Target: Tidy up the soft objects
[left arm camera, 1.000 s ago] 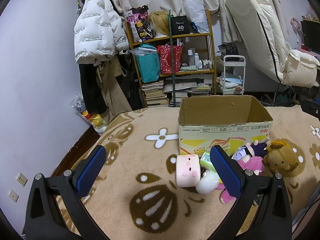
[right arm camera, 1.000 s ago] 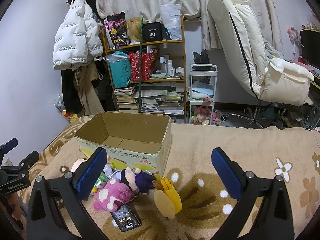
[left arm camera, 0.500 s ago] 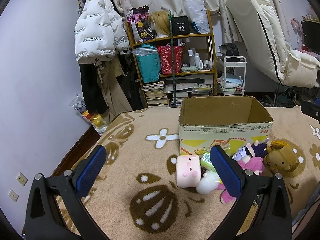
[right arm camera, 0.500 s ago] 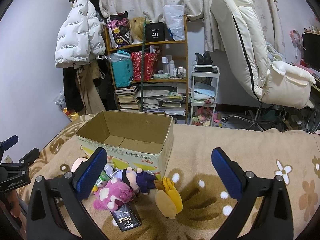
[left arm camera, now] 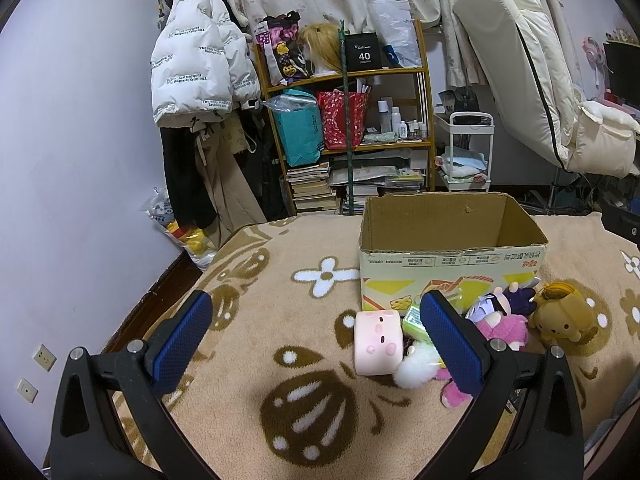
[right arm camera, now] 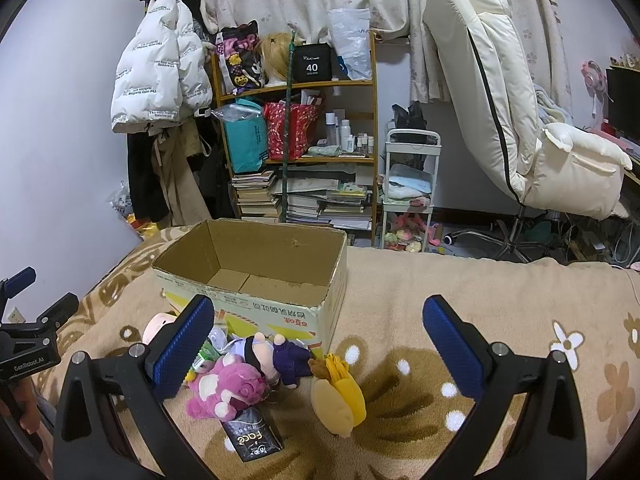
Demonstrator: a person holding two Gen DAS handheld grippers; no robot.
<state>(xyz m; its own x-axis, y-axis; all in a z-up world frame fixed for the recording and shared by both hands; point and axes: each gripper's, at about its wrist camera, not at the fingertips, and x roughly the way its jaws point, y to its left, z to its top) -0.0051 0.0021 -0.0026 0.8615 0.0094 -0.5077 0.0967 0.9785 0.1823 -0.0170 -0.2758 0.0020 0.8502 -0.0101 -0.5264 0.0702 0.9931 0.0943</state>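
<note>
An open, empty cardboard box (left arm camera: pixel 452 264) (right arm camera: pixel 256 304) stands on a beige patterned blanket. Soft toys lie in front of it: a pink block plush (left arm camera: pixel 378 342), a white fluffy ball (left arm camera: pixel 416 368), a pink bear (right arm camera: pixel 228 386) (left arm camera: pixel 504 328), a small doll in purple (right arm camera: pixel 276 356) (left arm camera: pixel 508 300), and a yellow-brown plush (right arm camera: pixel 340 394) (left arm camera: pixel 558 320). My left gripper (left arm camera: pixel 316 340) is open and empty, above the blanket left of the toys. My right gripper (right arm camera: pixel 320 346) is open and empty, above the toys.
A black packet (right arm camera: pixel 252 436) and a green packet (left arm camera: pixel 414 322) lie among the toys. Behind the bed are a cluttered wooden shelf (right arm camera: pixel 304 152), a hanging white jacket (left arm camera: pixel 196 68), a white cart (right arm camera: pixel 408 192) and a cream chair (right arm camera: pixel 520 120). The left gripper tool (right arm camera: pixel 28 344) shows at the right view's left edge.
The right wrist view has shifted slightly right and closer. The left gripper has hardly moved. Both stay open and empty.
</note>
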